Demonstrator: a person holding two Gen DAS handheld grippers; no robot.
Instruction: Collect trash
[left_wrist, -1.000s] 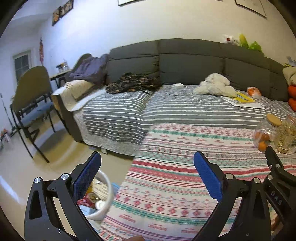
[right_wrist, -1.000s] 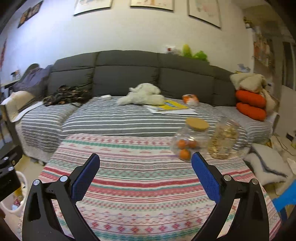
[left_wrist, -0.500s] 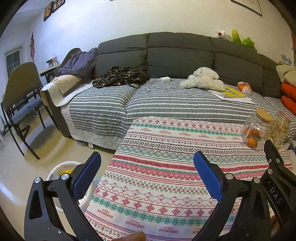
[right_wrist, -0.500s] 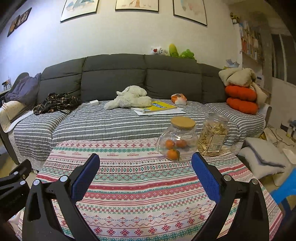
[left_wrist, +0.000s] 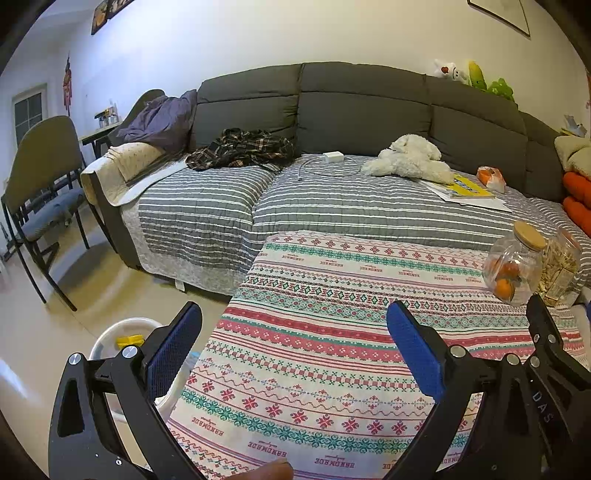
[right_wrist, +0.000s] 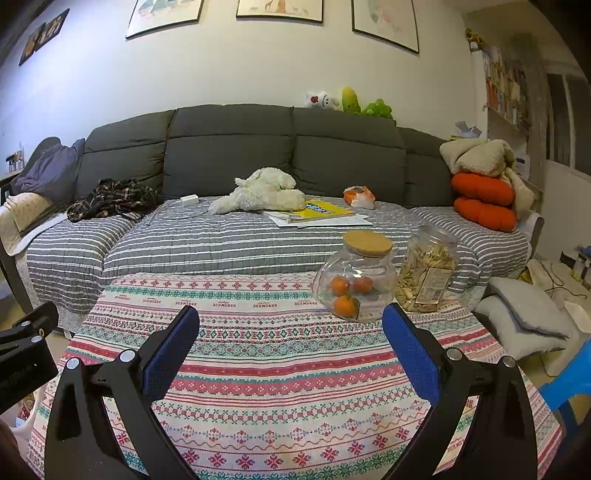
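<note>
Two grippers, both mine, both spread wide with nothing between the blue pads: left gripper (left_wrist: 293, 354), right gripper (right_wrist: 290, 352), each hovering over the near edge of the tabletop (right_wrist: 258, 369).

Trash on the tabletop: none that I can see. The patterned cloth is bare except for two jars at the far right corner, a round jar (right_wrist: 354, 280) with a cork lid and oranges inside, and a taller snack jar (right_wrist: 428, 273) just beside it, touching or nearly so. Those look like food storage, not trash, I'd judge.

The only candidate I'd call trash is a crumpled orange-and-white bag (right_wrist: 358, 196) on the sofa (right_wrist: 221, 243), near its back cushions, just right of the yellow booklet (right_wrist: 321, 211) and the white plush toy (right_wrist: 264, 194). It looks like thin film, wrinkled and puffed up, and I can't tell whether it holds anything. My guess is it's very light, soft and slightly slippery; it'll collapse when squeezed. I'd pinch a bunched fold at the top, not the flat side.

Left wrist view shows a white bin (left_wrist: 122, 332) on the floor off the left edge of the tabletop, with something yellow inside it and partly hidden by my left gripper finger. Likely the drop point.
</note>
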